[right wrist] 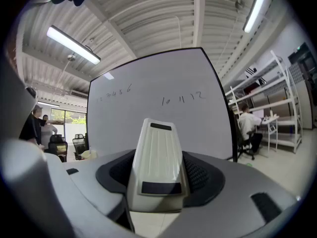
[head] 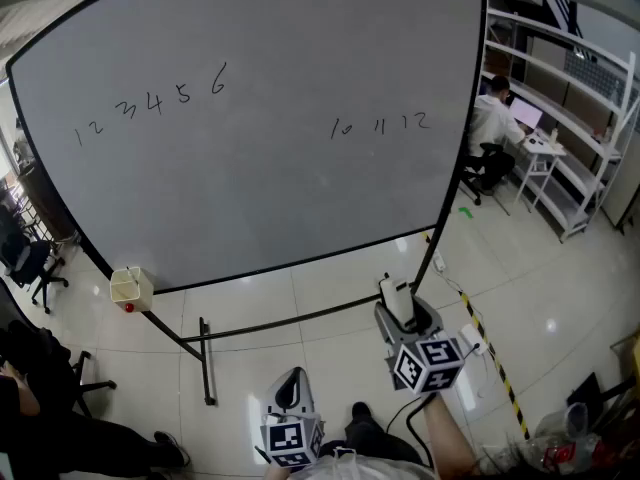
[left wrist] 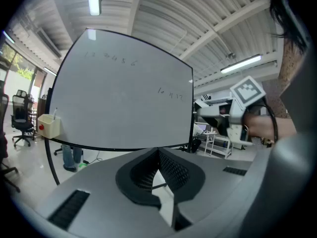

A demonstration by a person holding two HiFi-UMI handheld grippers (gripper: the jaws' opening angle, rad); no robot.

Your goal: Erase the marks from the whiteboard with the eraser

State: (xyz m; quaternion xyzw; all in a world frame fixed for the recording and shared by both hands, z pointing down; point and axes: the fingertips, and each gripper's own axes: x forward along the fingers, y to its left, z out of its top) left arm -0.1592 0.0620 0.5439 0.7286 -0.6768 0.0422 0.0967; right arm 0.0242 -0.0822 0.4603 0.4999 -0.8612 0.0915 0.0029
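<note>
White board (head: 250,148) on black stand fills most of head view. We read two groups of marks on it: 1 to 6 (head: 150,101) at upper left, 10 11 12 (head: 380,124) right of centre. Our right gripper (head: 398,298), lower centre-right, jaws clamped on cream eraser (right wrist: 157,162), which is apart from board. Our left gripper (left wrist: 158,150), bottom centre of head view, jaws together, nothing between them. Small cream box (head: 130,288) at board's lower left corner.

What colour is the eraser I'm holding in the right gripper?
Cream-white eraser, with a black strip near each end; clearest in the right gripper view.
</note>
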